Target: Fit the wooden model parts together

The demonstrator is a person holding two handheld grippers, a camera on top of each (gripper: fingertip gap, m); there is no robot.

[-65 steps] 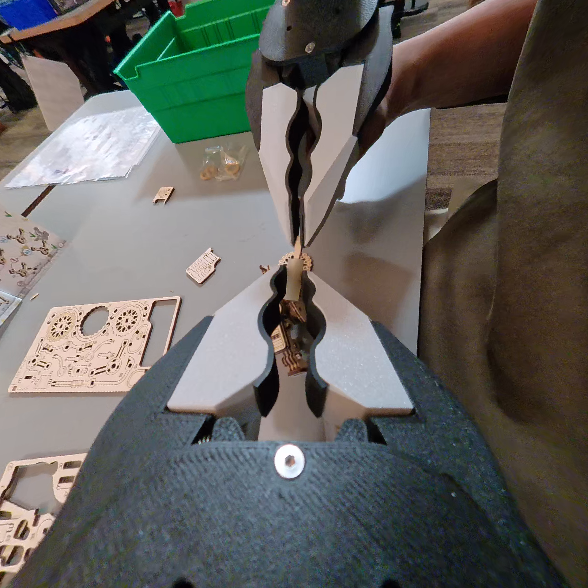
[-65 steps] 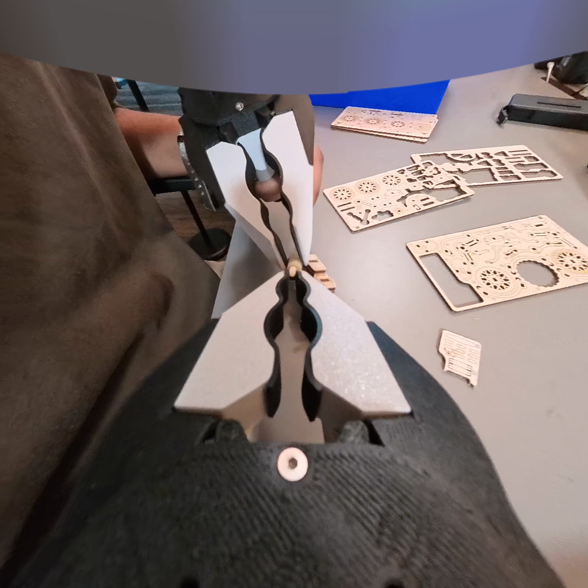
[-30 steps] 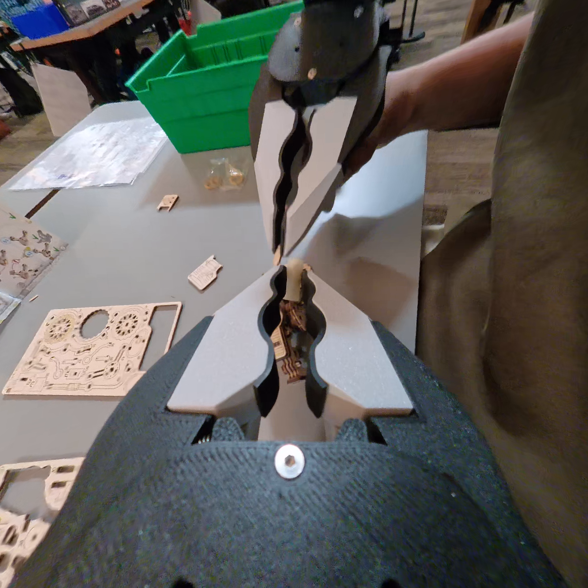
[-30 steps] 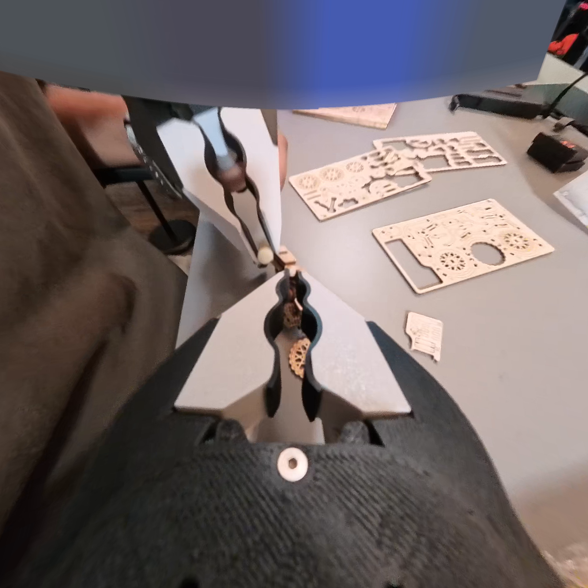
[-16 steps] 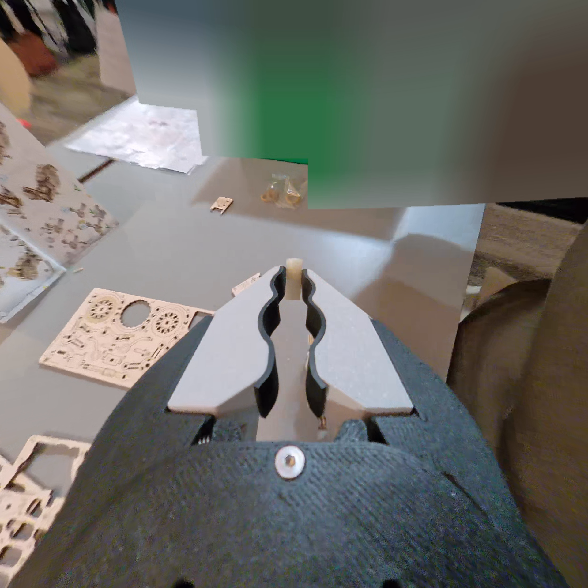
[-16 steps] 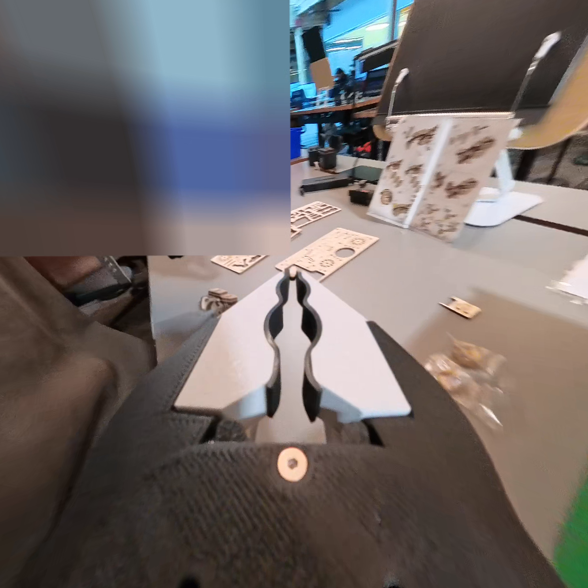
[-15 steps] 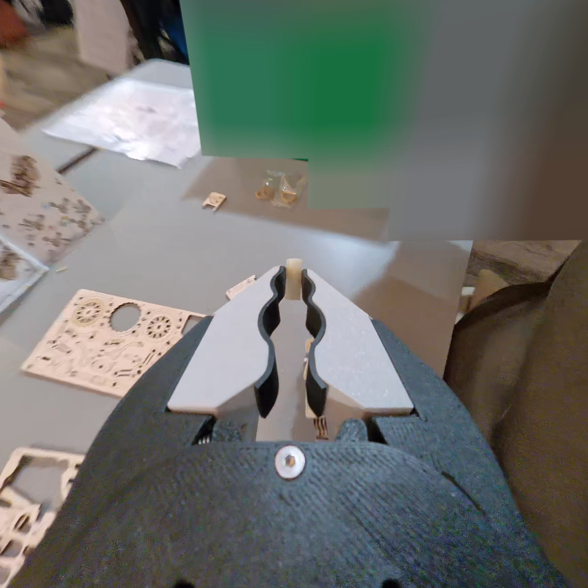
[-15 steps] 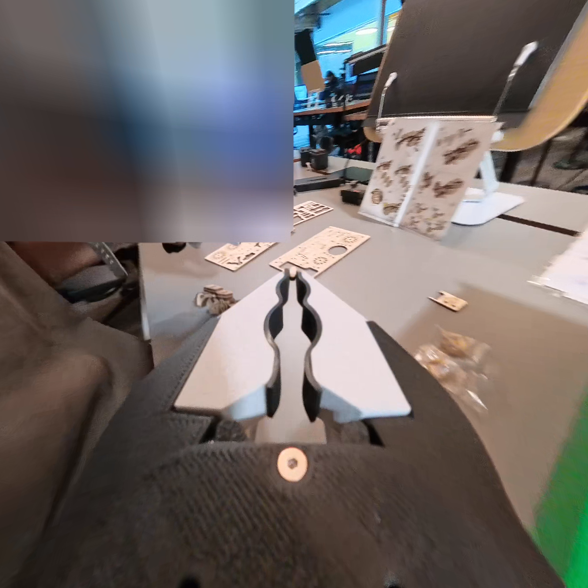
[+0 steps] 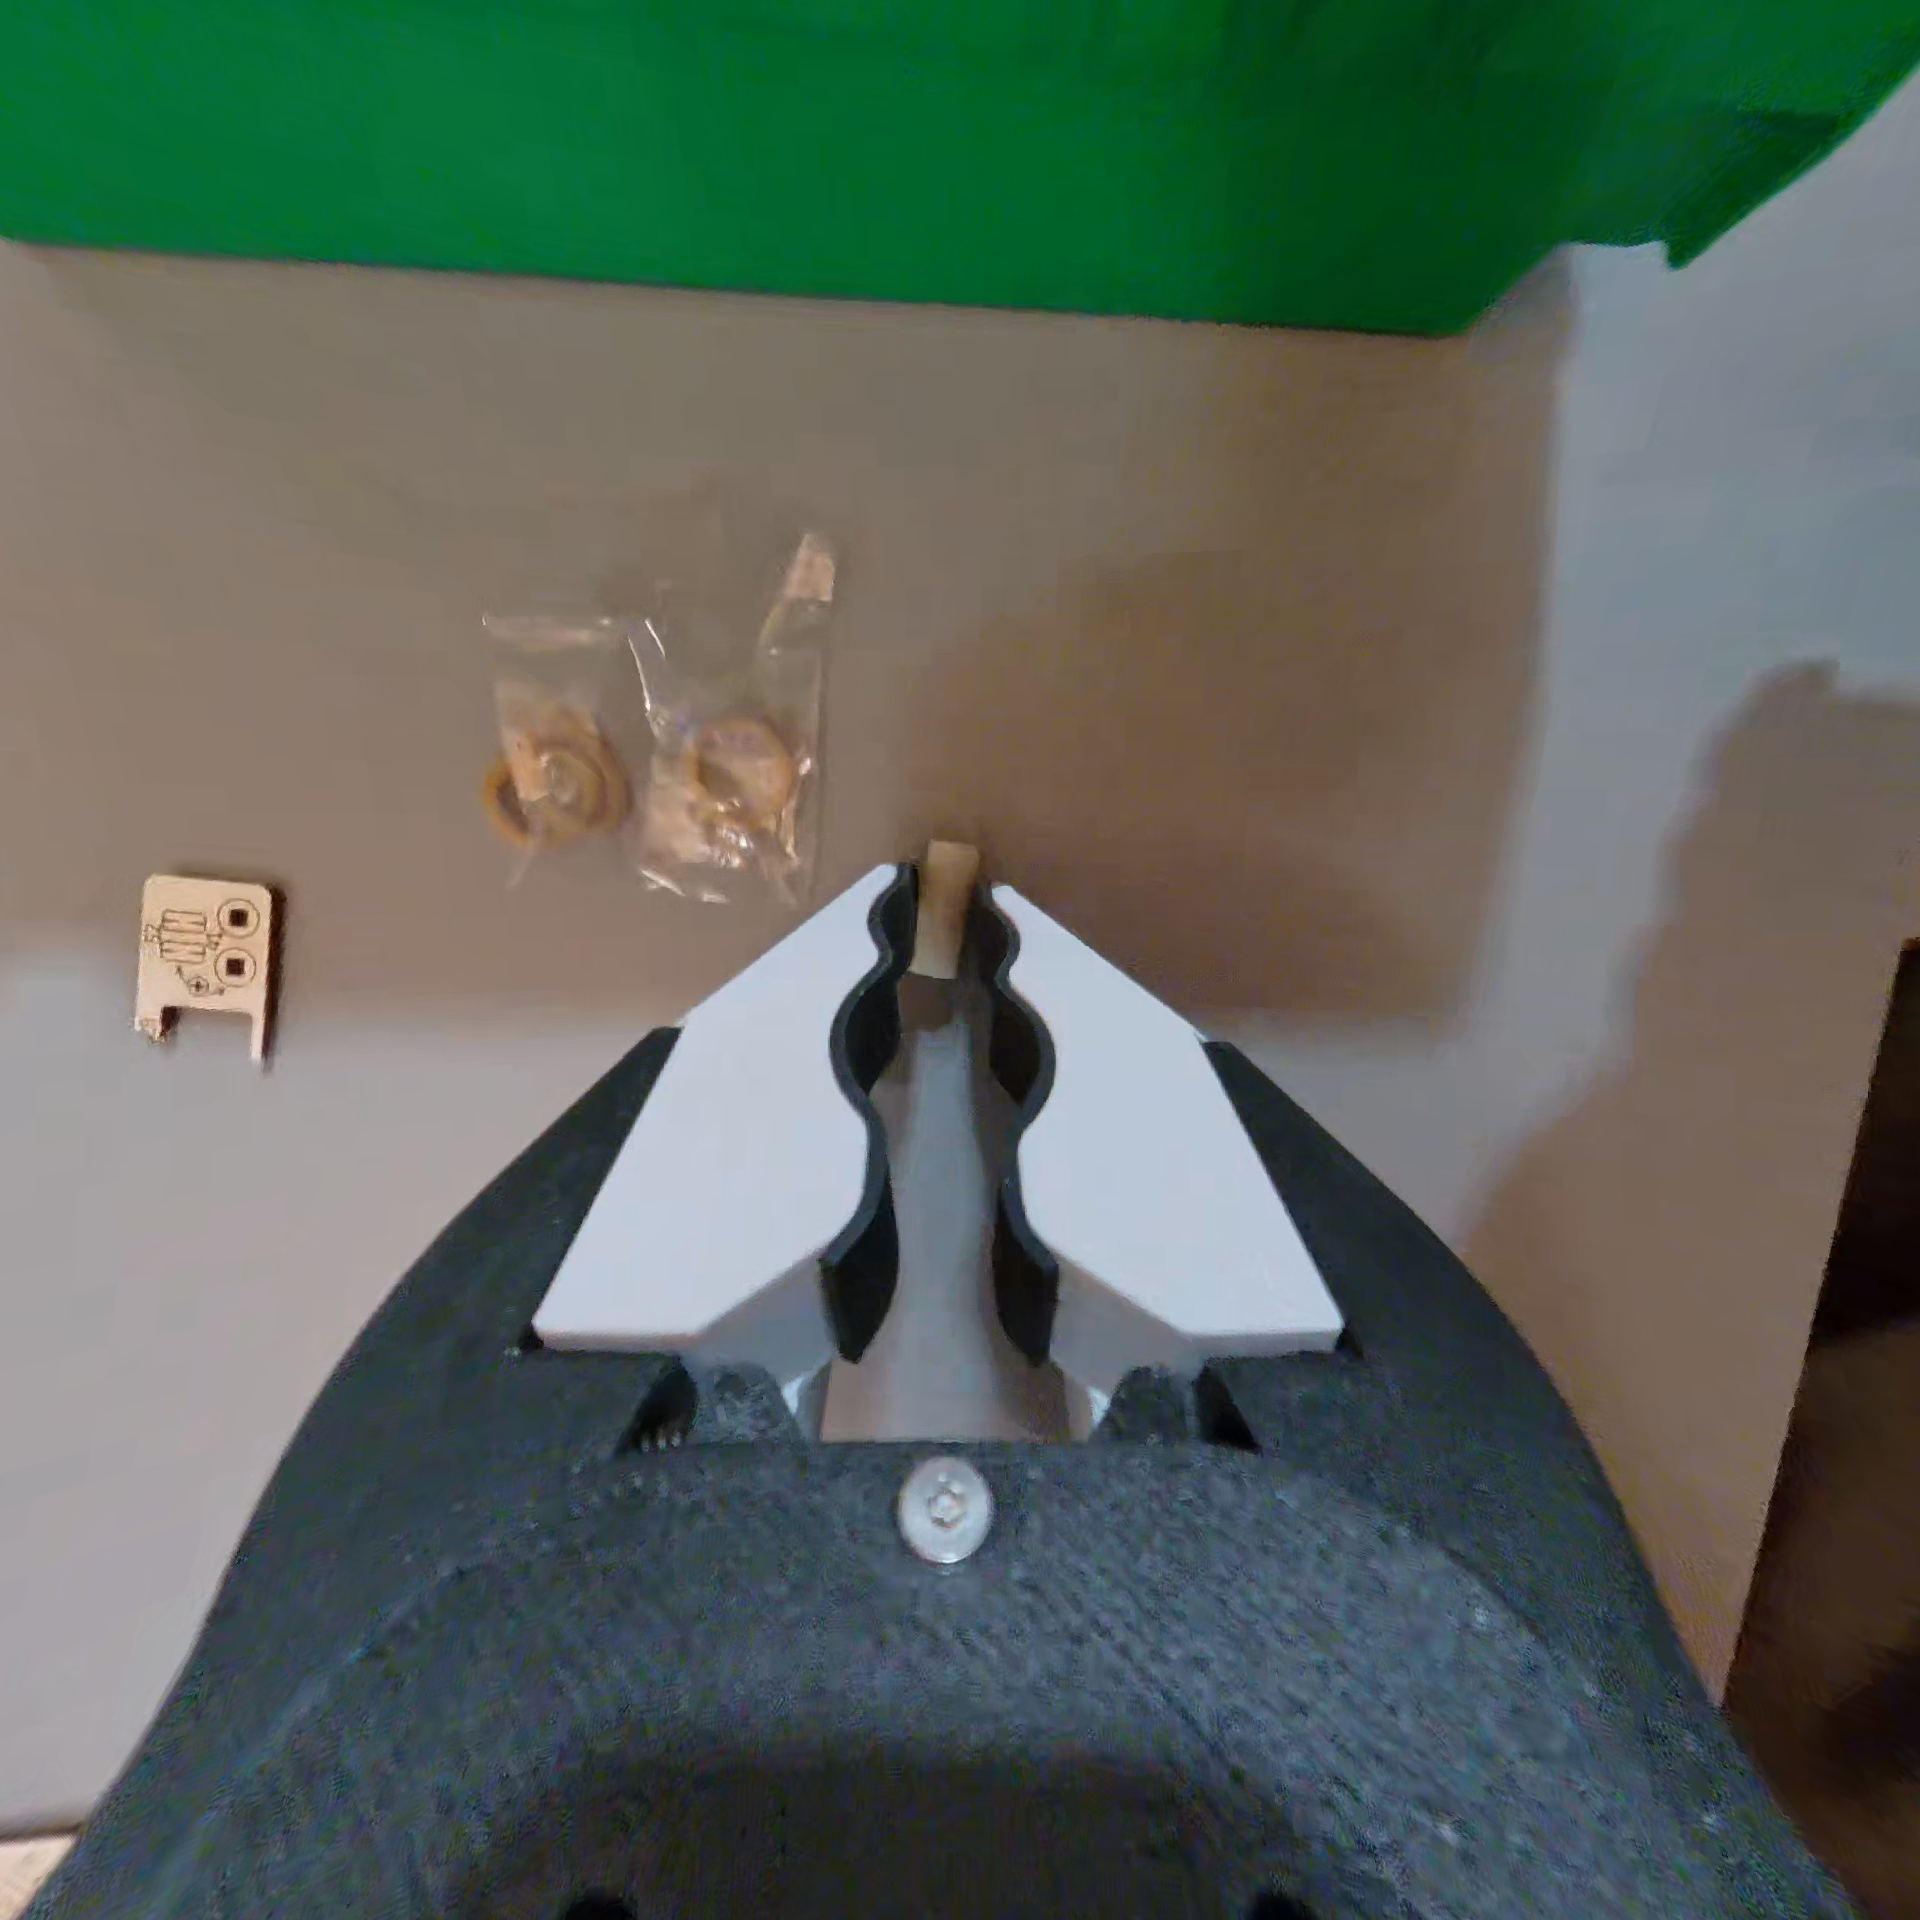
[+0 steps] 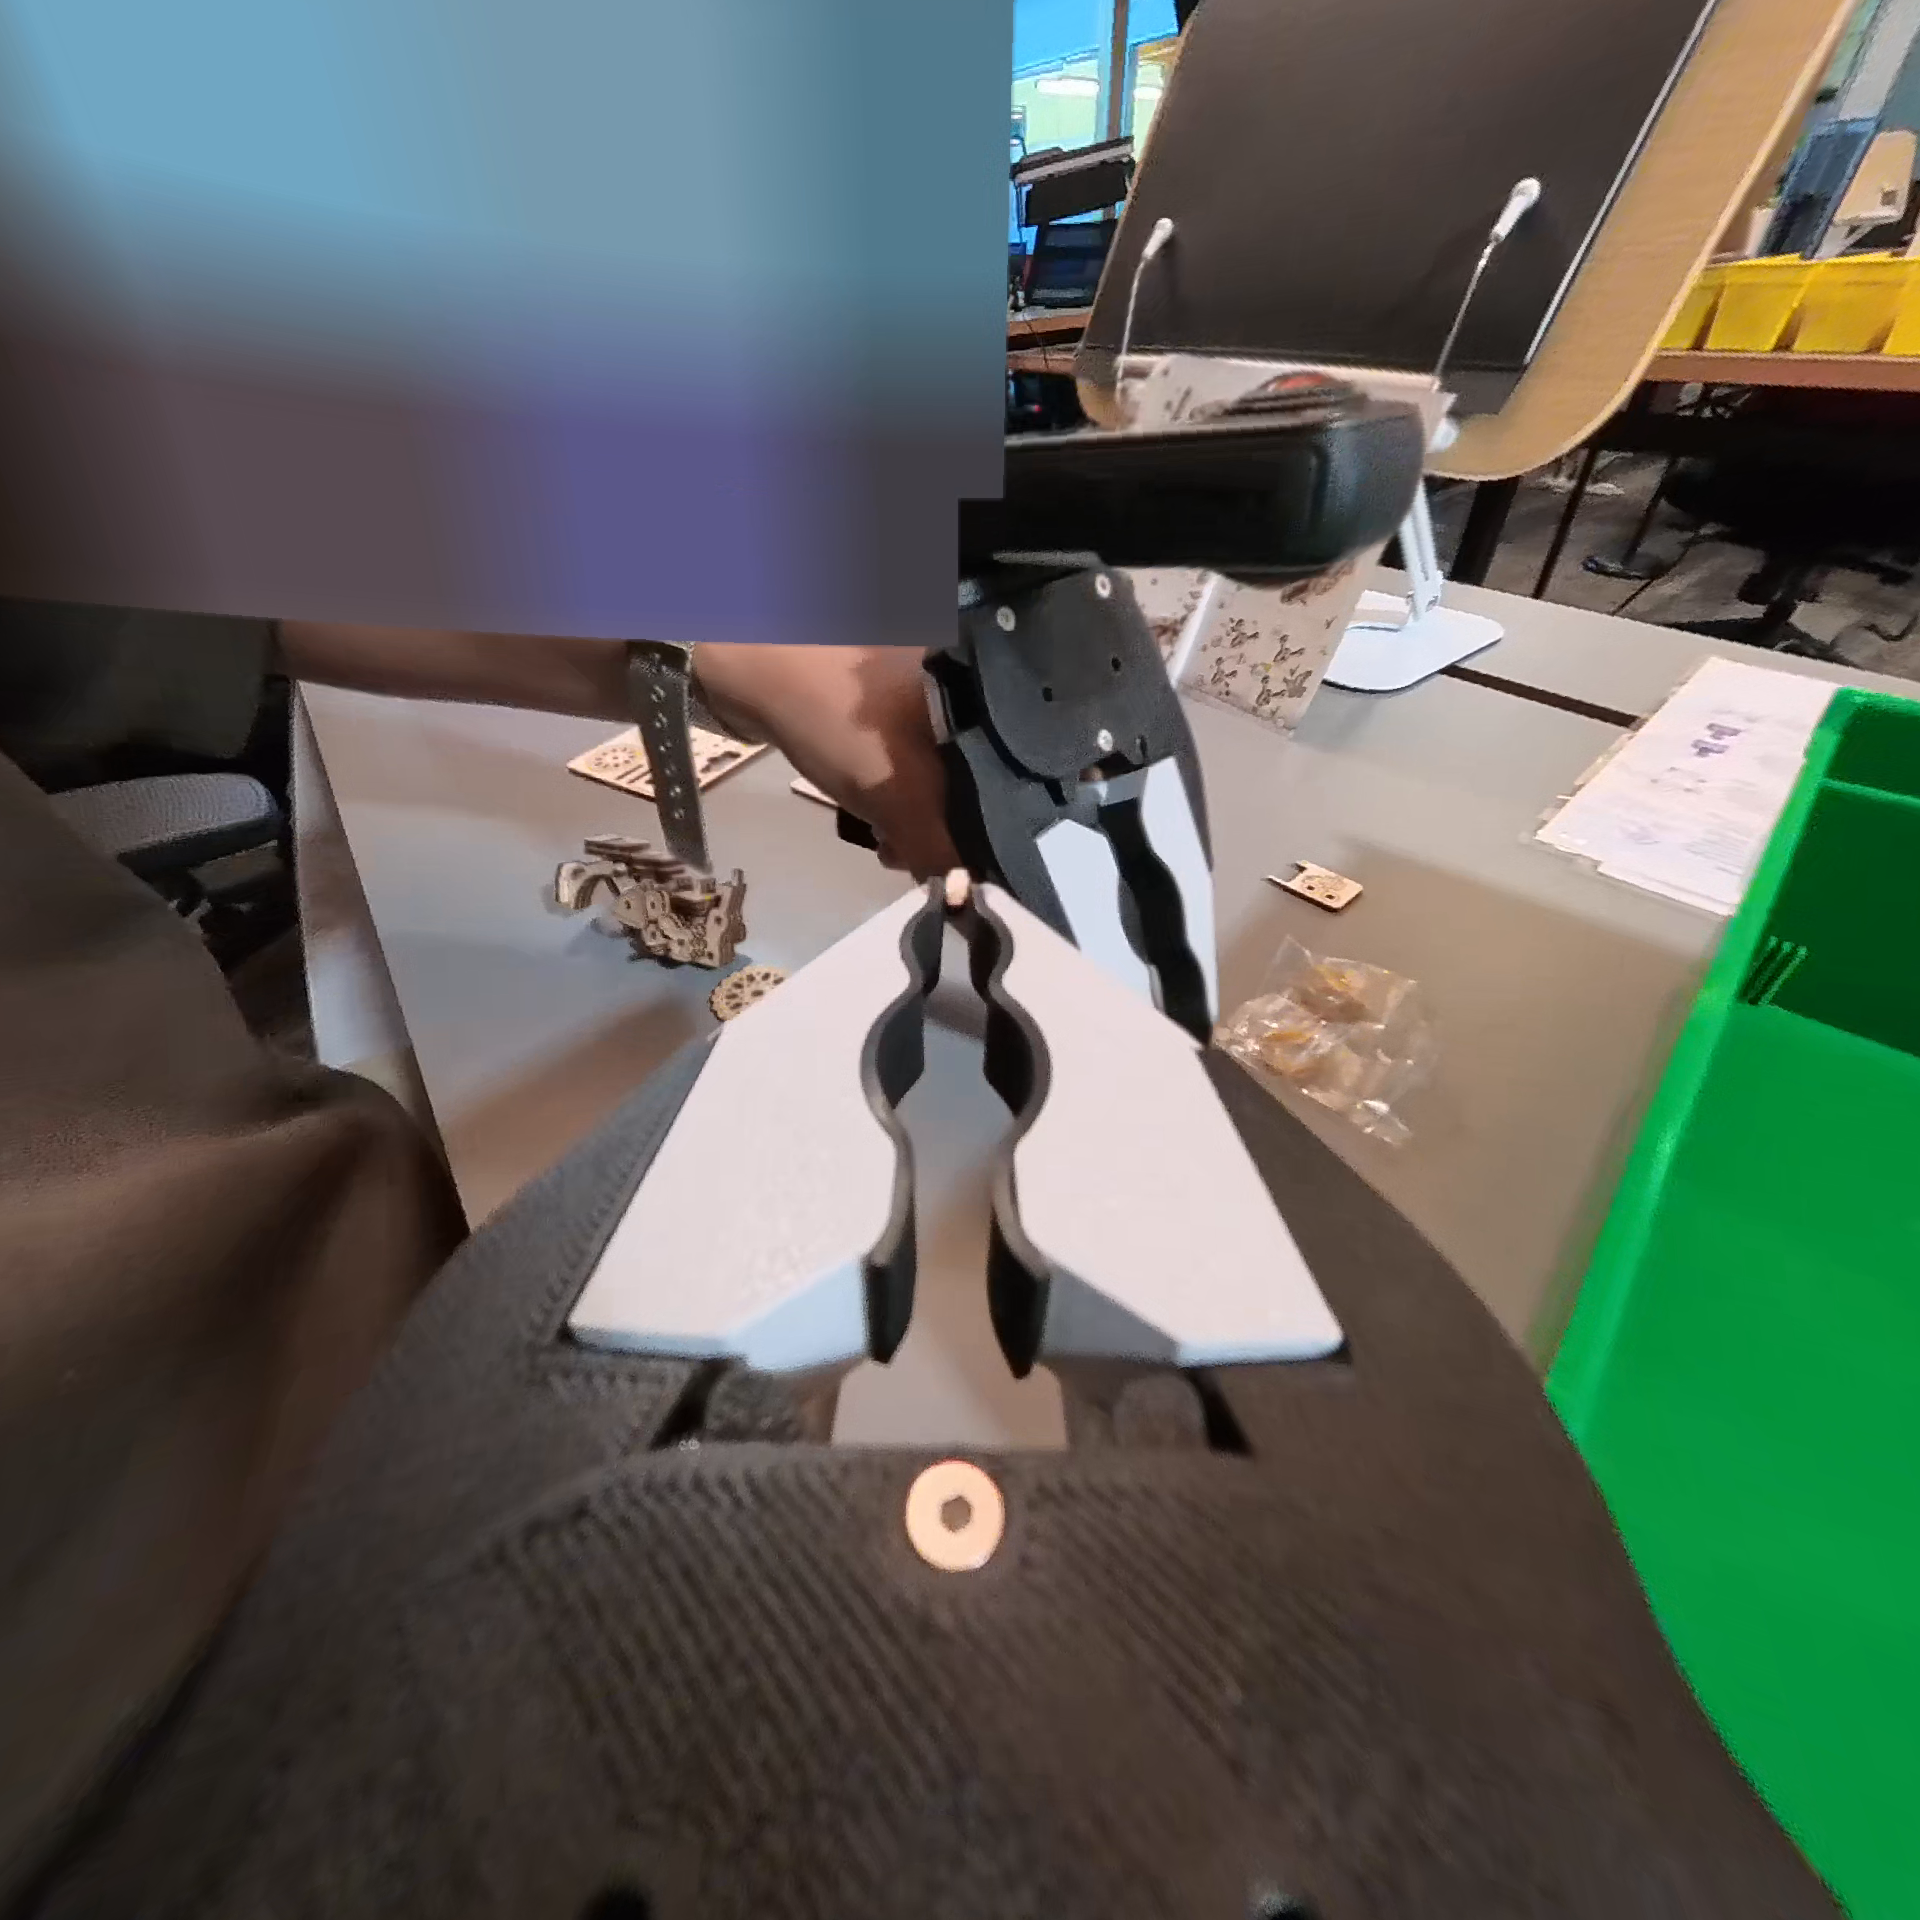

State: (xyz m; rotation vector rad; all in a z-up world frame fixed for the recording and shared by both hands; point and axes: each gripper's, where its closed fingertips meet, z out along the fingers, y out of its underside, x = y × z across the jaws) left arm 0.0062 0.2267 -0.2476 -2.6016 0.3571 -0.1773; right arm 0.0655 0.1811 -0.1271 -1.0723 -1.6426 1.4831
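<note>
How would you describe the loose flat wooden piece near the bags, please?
Start at the green plastic bin; below it on the grey table lie two clear bags of rubber bands. Left of them lies a small flat wooden tab, alone in having two square holes.

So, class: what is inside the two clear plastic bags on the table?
The clear plastic bags hold small tan rings, apparently coiled bands. Crinkled plastic hides their count and anything beneath.
</note>
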